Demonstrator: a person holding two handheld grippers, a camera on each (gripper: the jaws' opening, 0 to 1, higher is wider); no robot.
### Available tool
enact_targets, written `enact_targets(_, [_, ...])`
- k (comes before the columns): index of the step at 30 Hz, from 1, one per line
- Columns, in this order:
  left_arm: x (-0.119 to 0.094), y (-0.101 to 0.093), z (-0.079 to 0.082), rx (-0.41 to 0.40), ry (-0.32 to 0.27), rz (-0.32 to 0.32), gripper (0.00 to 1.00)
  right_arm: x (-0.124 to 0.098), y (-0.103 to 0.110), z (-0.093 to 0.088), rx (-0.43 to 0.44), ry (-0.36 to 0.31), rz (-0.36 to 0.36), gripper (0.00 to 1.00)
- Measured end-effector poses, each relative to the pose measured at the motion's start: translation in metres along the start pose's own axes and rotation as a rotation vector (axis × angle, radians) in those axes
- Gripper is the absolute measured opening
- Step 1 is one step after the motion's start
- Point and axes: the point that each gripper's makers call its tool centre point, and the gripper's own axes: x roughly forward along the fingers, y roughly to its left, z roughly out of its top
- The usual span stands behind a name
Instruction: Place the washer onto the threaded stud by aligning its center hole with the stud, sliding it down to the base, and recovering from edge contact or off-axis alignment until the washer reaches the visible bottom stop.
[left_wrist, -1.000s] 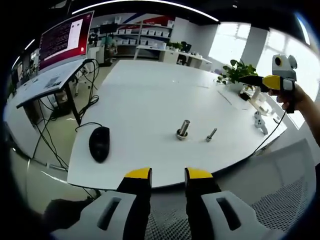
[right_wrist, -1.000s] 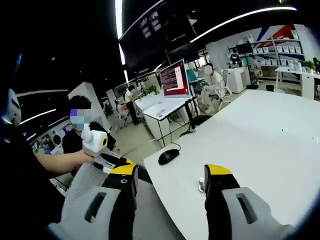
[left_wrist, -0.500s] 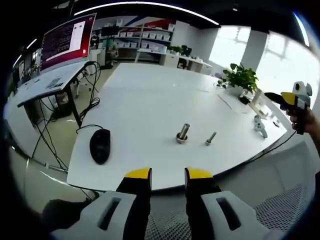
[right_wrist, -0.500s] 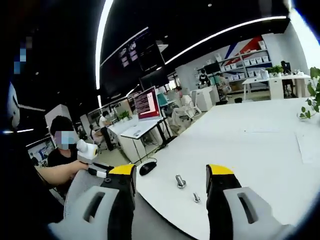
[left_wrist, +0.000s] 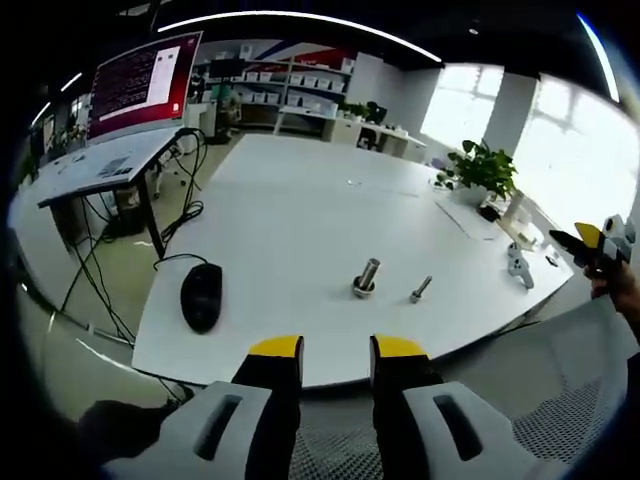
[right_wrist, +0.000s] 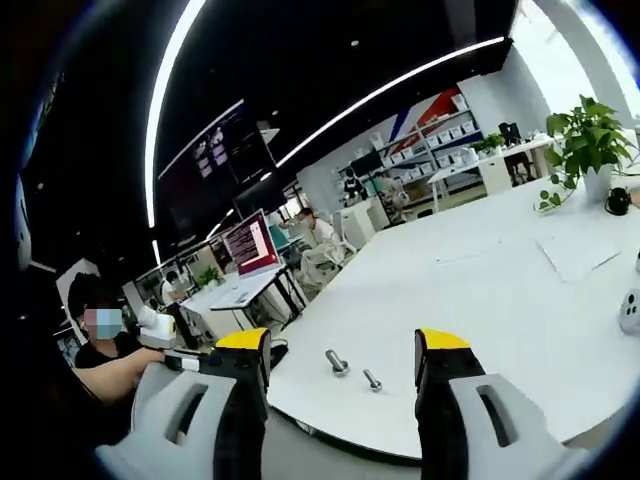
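Observation:
A short metal stud (left_wrist: 367, 275) stands upright on a round metal base near the front edge of the white table (left_wrist: 300, 200). A loose bolt (left_wrist: 421, 290) lies just right of it. I cannot make out a separate washer. My left gripper (left_wrist: 338, 350) hovers off the table's front edge, jaws a little apart and holding nothing. The right gripper (left_wrist: 585, 238) shows at the far right, held in a hand. In the right gripper view the stud (right_wrist: 337, 362) and bolt (right_wrist: 372, 380) sit between my open right gripper's (right_wrist: 343, 342) wide jaws, far ahead. The left gripper (right_wrist: 195, 362) is low on the left.
A black mouse (left_wrist: 201, 296) with its cable lies on the table's left front corner. A potted plant (left_wrist: 483, 165) and small white parts (left_wrist: 517, 262) are at the right end. A side desk with a monitor (left_wrist: 145, 80) stands on the left. A mesh chair back (left_wrist: 560, 420) is below the jaws.
The right gripper has dropped and drawn away toward the right edge of the left gripper view. Its own camera has turned, so stud and bolt now lie between its jaws. The left gripper barely moved.

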Motion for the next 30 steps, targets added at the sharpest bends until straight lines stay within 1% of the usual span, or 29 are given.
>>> enact_targets(3, [0.0, 0.001, 0.001, -0.005, -0.006, 0.002, 0.25, 0.002, 0.004, -0.002, 0.0, -0.011, -0.004, 0.6])
enact_targets(6, [0.0, 0.001, 0.001, -0.008, -0.01, 0.004, 0.25, 0.003, 0.002, -0.005, -0.077, -0.011, -0.052, 0.6])
enact_targets(8, [-0.001, 0.001, 0.002, -0.012, -0.016, 0.004, 0.26, 0.003, 0.0, -0.007, -0.09, -0.014, -0.069, 0.6])
enact_targets(11, [0.0, 0.002, 0.003, -0.02, -0.02, 0.007, 0.26, 0.004, -0.001, -0.017, -0.109, 0.01, -0.085, 0.59])
enact_targets(13, [0.0, 0.002, 0.003, -0.022, -0.023, 0.008, 0.26, 0.004, -0.003, -0.02, -0.131, 0.011, -0.099, 0.58])
enact_targets(14, [0.0, 0.002, 0.004, -0.024, -0.025, 0.009, 0.26, 0.003, -0.01, -0.024, -0.143, 0.018, -0.126, 0.58])
enact_targets(16, [0.0, 0.003, 0.004, -0.026, -0.026, 0.009, 0.25, 0.004, -0.016, -0.03, -0.156, 0.027, -0.144, 0.58])
enact_targets(17, [0.0, 0.003, 0.004, -0.026, -0.025, 0.009, 0.25, 0.004, -0.018, -0.034, -0.171, 0.04, -0.148, 0.57])
enact_targets(18, [0.0, 0.003, 0.004, -0.027, -0.024, 0.01, 0.25, 0.005, -0.022, -0.041, -0.223, 0.067, -0.156, 0.57])
enact_targets(19, [0.0, 0.003, 0.003, -0.028, -0.024, 0.01, 0.25, 0.006, -0.022, -0.044, -0.199, 0.082, -0.16, 0.55])
enact_targets(20, [0.0, 0.003, 0.003, -0.025, -0.023, 0.01, 0.25, 0.007, -0.022, -0.041, -0.144, 0.071, -0.157, 0.54])
enact_targets(21, [-0.001, 0.003, 0.004, -0.028, -0.026, 0.01, 0.25, 0.007, -0.023, -0.036, -0.139, 0.039, -0.158, 0.54])
enact_targets(23, [0.0, 0.003, 0.005, -0.036, -0.028, 0.012, 0.25, 0.006, -0.024, -0.038, -0.14, 0.054, -0.163, 0.54])
enact_targets(25, [0.0, 0.003, 0.004, -0.034, -0.024, 0.014, 0.24, 0.007, -0.023, -0.043, -0.144, 0.084, -0.149, 0.54])
enact_targets(30, [-0.001, 0.003, 0.004, -0.043, -0.028, 0.016, 0.24, 0.006, -0.02, -0.044, -0.143, 0.09, -0.156, 0.54])
